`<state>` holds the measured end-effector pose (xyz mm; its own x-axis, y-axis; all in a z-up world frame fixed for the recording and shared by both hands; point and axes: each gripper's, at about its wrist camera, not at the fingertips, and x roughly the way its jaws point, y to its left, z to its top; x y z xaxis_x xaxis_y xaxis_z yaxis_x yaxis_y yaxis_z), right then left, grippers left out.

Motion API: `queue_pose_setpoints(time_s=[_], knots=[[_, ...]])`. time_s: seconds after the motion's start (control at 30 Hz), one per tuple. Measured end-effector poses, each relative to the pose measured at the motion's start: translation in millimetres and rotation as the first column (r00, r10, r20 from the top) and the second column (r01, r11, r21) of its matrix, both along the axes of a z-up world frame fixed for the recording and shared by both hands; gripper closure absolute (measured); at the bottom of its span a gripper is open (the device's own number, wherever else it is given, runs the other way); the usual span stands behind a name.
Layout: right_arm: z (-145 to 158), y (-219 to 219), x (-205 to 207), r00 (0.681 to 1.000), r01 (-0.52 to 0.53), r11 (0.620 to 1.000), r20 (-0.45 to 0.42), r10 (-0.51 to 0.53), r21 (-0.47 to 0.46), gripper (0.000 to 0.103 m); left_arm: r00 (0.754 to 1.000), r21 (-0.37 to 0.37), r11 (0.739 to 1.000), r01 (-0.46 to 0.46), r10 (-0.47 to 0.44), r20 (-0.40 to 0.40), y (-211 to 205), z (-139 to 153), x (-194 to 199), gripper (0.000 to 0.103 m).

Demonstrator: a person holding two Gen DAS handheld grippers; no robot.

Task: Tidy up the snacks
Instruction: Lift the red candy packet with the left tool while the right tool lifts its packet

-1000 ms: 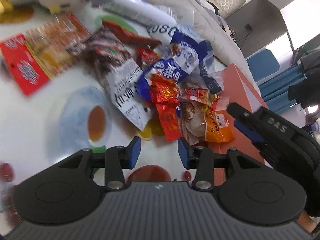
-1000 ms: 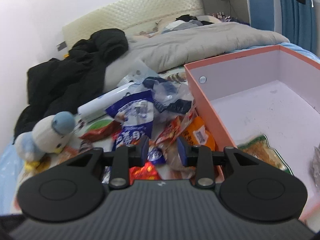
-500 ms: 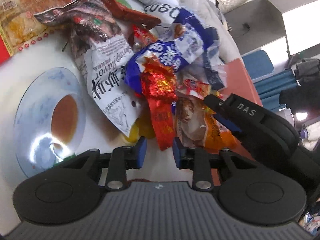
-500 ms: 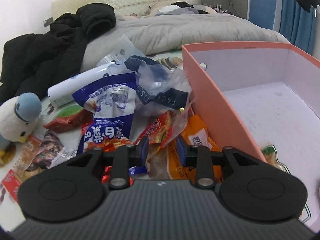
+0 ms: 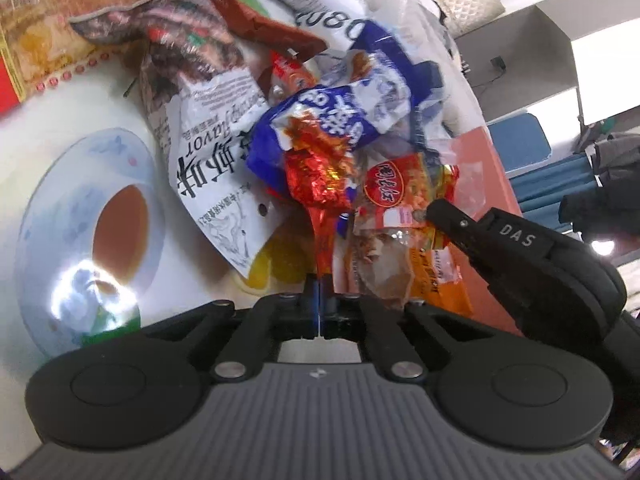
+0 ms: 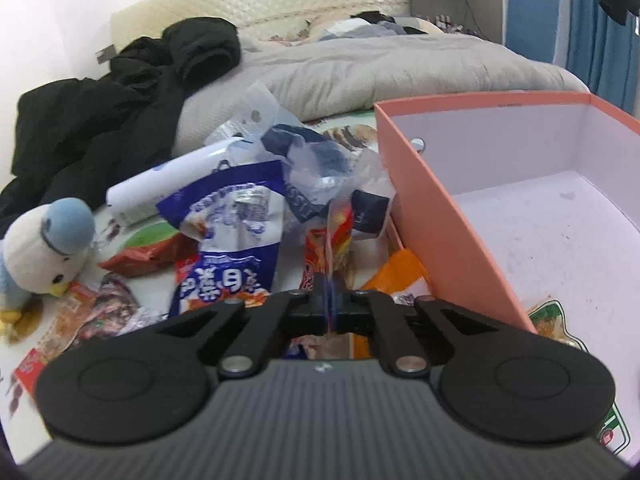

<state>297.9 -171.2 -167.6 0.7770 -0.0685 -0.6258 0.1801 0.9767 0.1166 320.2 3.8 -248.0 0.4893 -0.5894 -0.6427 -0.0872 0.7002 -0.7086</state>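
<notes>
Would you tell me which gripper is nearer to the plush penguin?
Right. The right gripper sits in the snack pile with the plush penguin off to its left; the left gripper shows no penguin in its own view.

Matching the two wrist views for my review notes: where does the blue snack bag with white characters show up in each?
Left wrist: blue bag sits upper centre, atop the pile, just above the red foil packet.
Right wrist: blue bag lies left of centre, between the plush bird and the box.
Shared landmark: the salmon box, right of the pile in both views.
</notes>
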Motion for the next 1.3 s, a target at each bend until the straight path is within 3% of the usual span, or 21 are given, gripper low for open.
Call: queue_pose_setpoints(time_s=[0.3,0.7,1.03,1.3], knots=[[28,7,-35,0.998,-0.040,0.999,0.051,0.039,0.016,0.099,0.999,0.025,1.000,-0.008,0.006,0.053,9,30,-41,0.103],[50,14,-123,0.994,-0.107,0.993,0.032,0.105,0.049,0.099,0.998,0.063,0.997,-0.051,0.049,0.036,49,41,-149,0.103],[39,6,-190,0.990,-0.127,0.975,-0.043,0.137,0.183,0.098,1.000,0.090,0.996,0.010,-0.008,-0.013,69,42,-218,0.103],[12,-19,-219,0.985,-0.084,0.976,-0.129,0.112,0.203,0.098,0.999,0.132,0.991,0.013,-0.007,-0.049,72,35,-233,0.103]])
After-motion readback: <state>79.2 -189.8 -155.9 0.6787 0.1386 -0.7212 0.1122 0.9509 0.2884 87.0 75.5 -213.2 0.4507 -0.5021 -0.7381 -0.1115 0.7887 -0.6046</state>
